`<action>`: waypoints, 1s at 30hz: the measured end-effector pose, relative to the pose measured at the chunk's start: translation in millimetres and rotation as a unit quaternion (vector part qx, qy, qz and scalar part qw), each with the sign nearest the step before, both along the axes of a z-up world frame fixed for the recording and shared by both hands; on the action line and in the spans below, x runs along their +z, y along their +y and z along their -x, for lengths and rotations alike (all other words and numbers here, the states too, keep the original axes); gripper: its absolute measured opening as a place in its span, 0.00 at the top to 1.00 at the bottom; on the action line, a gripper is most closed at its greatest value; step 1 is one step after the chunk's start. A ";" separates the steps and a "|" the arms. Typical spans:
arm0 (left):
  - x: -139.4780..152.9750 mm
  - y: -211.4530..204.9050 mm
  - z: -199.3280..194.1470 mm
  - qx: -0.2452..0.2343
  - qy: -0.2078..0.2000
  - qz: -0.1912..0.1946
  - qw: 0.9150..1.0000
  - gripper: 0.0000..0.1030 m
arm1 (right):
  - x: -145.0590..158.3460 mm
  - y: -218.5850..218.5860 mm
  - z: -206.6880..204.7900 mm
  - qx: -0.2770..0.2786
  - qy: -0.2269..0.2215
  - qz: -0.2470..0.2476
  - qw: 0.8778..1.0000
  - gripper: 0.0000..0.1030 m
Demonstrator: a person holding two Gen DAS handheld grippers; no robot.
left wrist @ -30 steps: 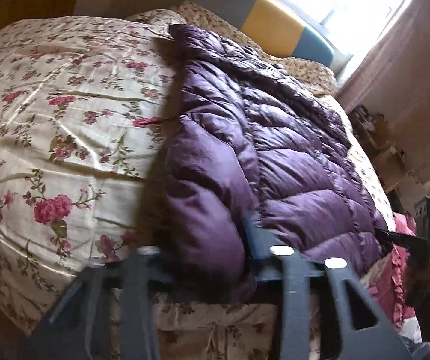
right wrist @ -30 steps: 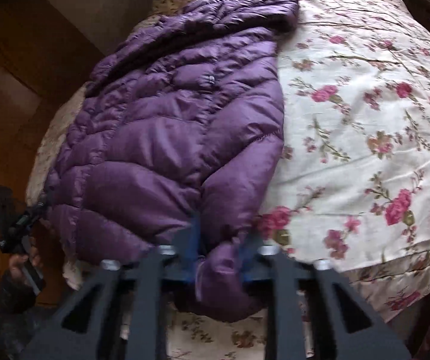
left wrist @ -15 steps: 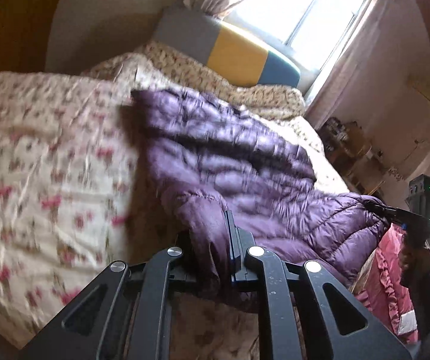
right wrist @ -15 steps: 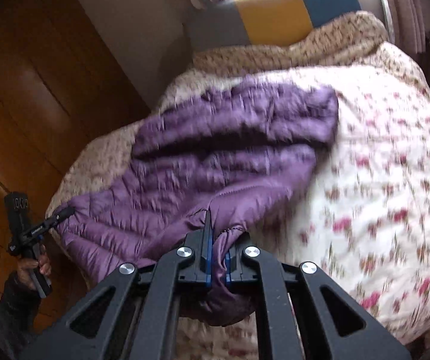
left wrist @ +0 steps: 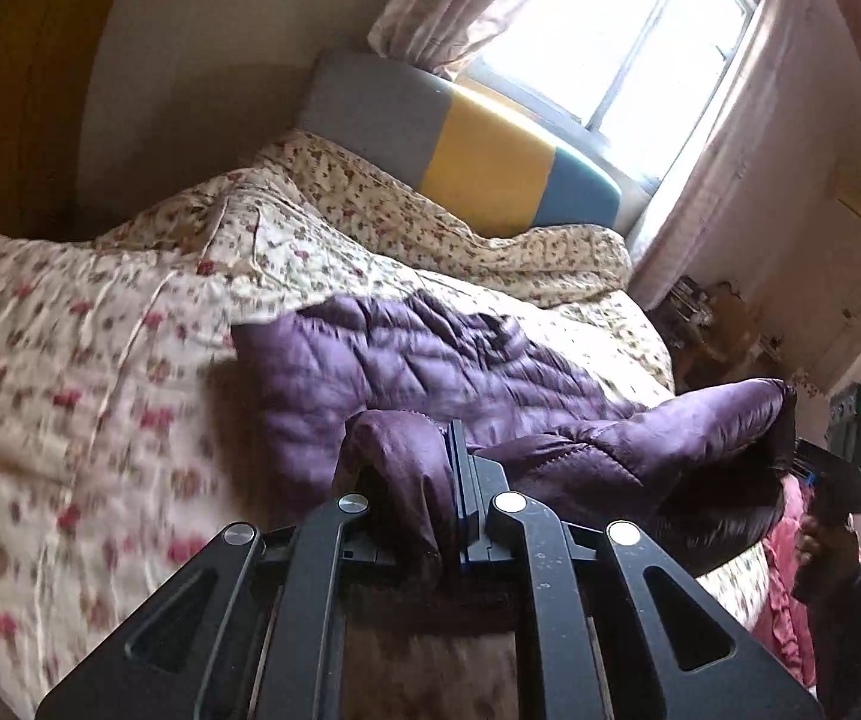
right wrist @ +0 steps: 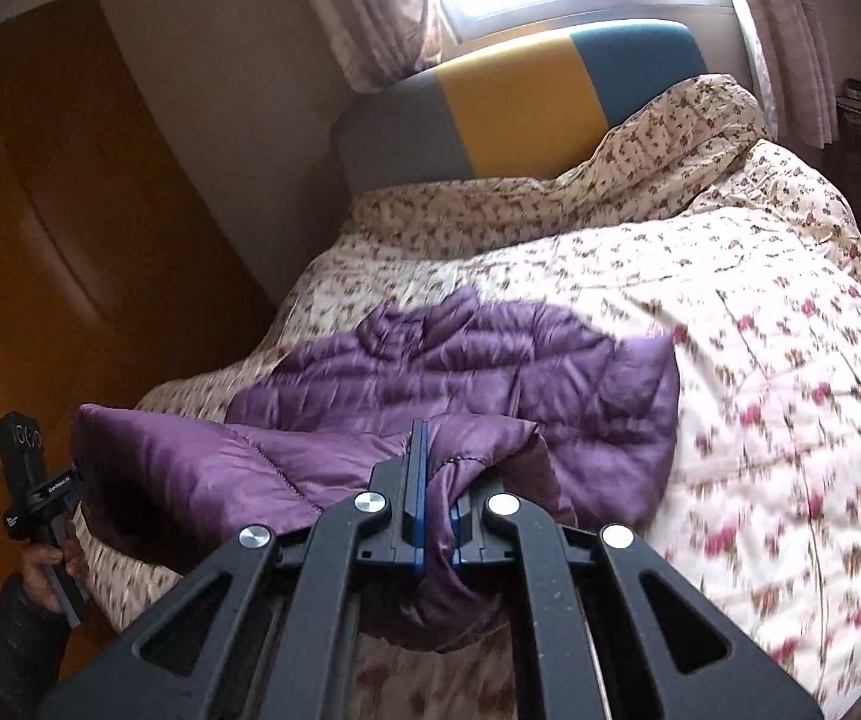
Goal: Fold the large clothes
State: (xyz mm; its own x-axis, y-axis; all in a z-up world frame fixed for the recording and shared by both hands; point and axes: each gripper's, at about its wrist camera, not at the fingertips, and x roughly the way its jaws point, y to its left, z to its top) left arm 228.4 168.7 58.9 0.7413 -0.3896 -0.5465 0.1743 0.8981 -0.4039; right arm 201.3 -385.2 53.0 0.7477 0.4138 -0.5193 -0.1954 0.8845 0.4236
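The purple puffer jacket [left wrist: 430, 372] lies on the floral bed [left wrist: 70, 360], its collar toward the striped headboard [left wrist: 460, 150] and its near hem raised off the quilt. The left claw [left wrist: 457, 480] is clamped on the hem's left corner, and the right claw [right wrist: 433, 516] is clamped on the right corner (fabric bunched between each pair of fingers). To fold well, I would carry both corners toward the headboard level and together, keeping the hem taut so it lands square on the collar.
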 end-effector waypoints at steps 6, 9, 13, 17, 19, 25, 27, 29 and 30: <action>0.9 -0.5 -67.3 0.015 0.008 0.006 1.000 0.91 | 3.0 -7.3 -65.1 -0.027 0.007 -0.009 1.000 0.96; -6.0 -3.0 -103.3 0.023 0.021 -0.003 0.999 0.91 | -2.7 -6.7 -100.3 -0.040 0.017 -0.010 0.999 0.96; -19.4 -6.5 -142.2 0.040 0.043 -0.020 0.998 0.91 | -20.1 -5.1 -142.0 -0.058 0.038 -0.013 0.998 0.96; -43.0 -9.1 -177.2 0.058 0.076 -0.036 0.995 0.91 | -47.2 -1.0 -178.4 -0.069 0.070 -0.007 0.995 0.96; -58.2 -11.3 -191.8 0.065 0.094 -0.051 0.992 0.91 | -62.7 1.3 -190.5 -0.070 0.085 -0.003 0.994 0.95; -77.6 -11.4 -210.0 0.074 0.119 -0.051 0.989 0.78 | -85.5 -4.7 -205.2 -0.084 0.105 -0.021 0.991 0.83; -79.2 -5.6 -212.0 0.072 0.125 -0.027 0.989 0.67 | -87.8 -7.4 -205.5 -0.083 0.111 -0.038 0.990 0.75; -78.1 6.3 -211.5 0.086 0.126 0.004 0.988 0.40 | -86.9 -11.3 -205.8 -0.080 0.112 -0.063 0.989 0.68; -75.8 10.8 -209.8 0.092 0.121 0.014 0.988 0.33 | -84.6 -11.2 -204.5 -0.077 0.111 -0.069 0.988 0.59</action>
State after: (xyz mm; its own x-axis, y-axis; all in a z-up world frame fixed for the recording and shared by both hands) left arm 438.2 179.5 -16.9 0.6497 -0.2786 -0.7073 -0.0955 0.8931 -0.4396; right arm 405.8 -396.4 -31.5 0.6813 0.3823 -0.6242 0.0494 0.8268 0.5603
